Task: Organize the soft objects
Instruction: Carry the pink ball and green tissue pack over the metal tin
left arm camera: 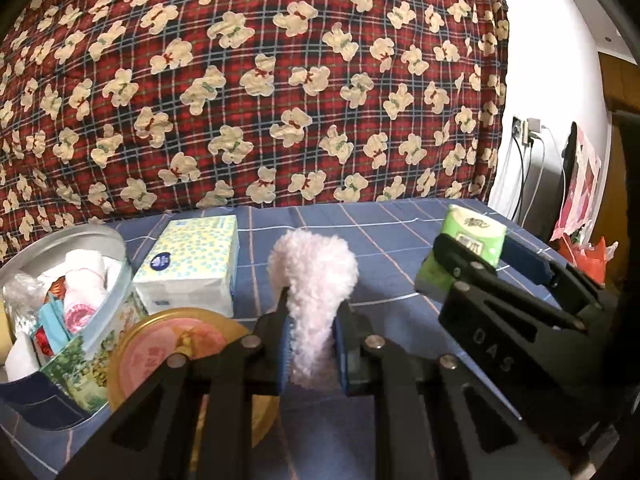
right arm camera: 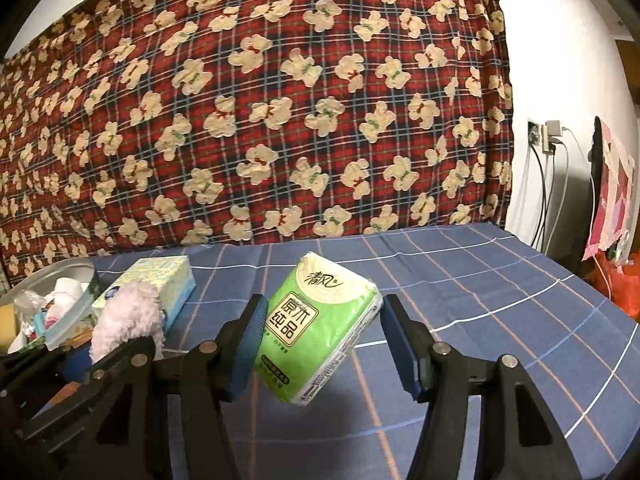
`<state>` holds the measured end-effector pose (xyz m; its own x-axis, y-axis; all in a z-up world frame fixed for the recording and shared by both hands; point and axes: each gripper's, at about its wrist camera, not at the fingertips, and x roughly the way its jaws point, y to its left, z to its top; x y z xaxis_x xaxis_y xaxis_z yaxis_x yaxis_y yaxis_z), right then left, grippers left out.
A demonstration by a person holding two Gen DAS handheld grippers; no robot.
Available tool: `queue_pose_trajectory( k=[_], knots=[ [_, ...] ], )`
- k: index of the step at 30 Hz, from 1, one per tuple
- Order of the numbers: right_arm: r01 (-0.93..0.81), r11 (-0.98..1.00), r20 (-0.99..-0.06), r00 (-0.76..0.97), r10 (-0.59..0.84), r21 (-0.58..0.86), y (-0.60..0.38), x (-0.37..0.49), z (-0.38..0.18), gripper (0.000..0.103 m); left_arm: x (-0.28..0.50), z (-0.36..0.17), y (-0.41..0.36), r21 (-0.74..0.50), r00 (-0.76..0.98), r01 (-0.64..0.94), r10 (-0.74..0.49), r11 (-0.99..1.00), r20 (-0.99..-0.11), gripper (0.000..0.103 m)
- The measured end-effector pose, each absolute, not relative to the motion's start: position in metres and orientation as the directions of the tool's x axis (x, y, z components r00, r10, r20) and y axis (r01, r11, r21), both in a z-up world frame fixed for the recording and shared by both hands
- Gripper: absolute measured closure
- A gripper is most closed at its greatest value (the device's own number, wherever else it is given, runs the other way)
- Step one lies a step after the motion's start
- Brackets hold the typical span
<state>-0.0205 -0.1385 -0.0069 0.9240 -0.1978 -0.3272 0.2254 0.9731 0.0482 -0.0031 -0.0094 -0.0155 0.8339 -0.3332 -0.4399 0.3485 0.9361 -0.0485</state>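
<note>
My left gripper (left arm camera: 310, 344) is shut on a fluffy pale pink soft item (left arm camera: 314, 280) and holds it upright above the blue checked bed sheet (left arm camera: 384, 248). The pink item also shows in the right wrist view (right arm camera: 128, 320), at the left. My right gripper (right arm camera: 320, 340) grips a green tissue pack (right arm camera: 320, 324) between its blue pads, tilted and lifted off the sheet. The right gripper and its green pack also show in the left wrist view (left arm camera: 472, 244), to the right of the left gripper.
A round tin (left arm camera: 120, 264) holding rolled cloths and packets stands at the left, its gold-rimmed pink lid (left arm camera: 168, 352) beside it. A dotted tissue box (left arm camera: 192, 260) lies behind the lid. A red bear-print quilt (left arm camera: 256, 80) rises behind the bed. Cables and a socket (right arm camera: 540, 136) are on the right wall.
</note>
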Motion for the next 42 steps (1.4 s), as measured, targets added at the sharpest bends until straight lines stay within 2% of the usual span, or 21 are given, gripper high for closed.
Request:
queue_pose_trajectory(
  k=[9,17,27,42],
  knots=[
    [0.179,0.982,-0.33,0.932,-0.151,0.055,-0.112,-0.024,-0.005,0.042,-0.012,-0.004,0.023,-0.071,0.854,0.327,-0.327,0.942,-0.404,0.087],
    [0.104,0.993,-0.293,0.952,-0.085,0.05,-0.079,-0.029,0.009,0.042,-0.013,0.006,0.058,-0.093,0.873,0.282,-0.296,0.955,-0.388,0.087],
    [-0.004,0.999,-0.258,0.966,0.012,0.035,-0.029,-0.03,0.019,0.042,-0.013,0.011,0.107,-0.098,0.902,0.177,-0.201,0.979,-0.381,0.087],
    [-0.175,0.984,-0.263,0.949,0.175,0.023,0.049,-0.017,0.024,0.042,-0.007,0.011,0.187,-0.116,0.916,-0.004,-0.043,0.993,-0.398,0.087]
  ],
)
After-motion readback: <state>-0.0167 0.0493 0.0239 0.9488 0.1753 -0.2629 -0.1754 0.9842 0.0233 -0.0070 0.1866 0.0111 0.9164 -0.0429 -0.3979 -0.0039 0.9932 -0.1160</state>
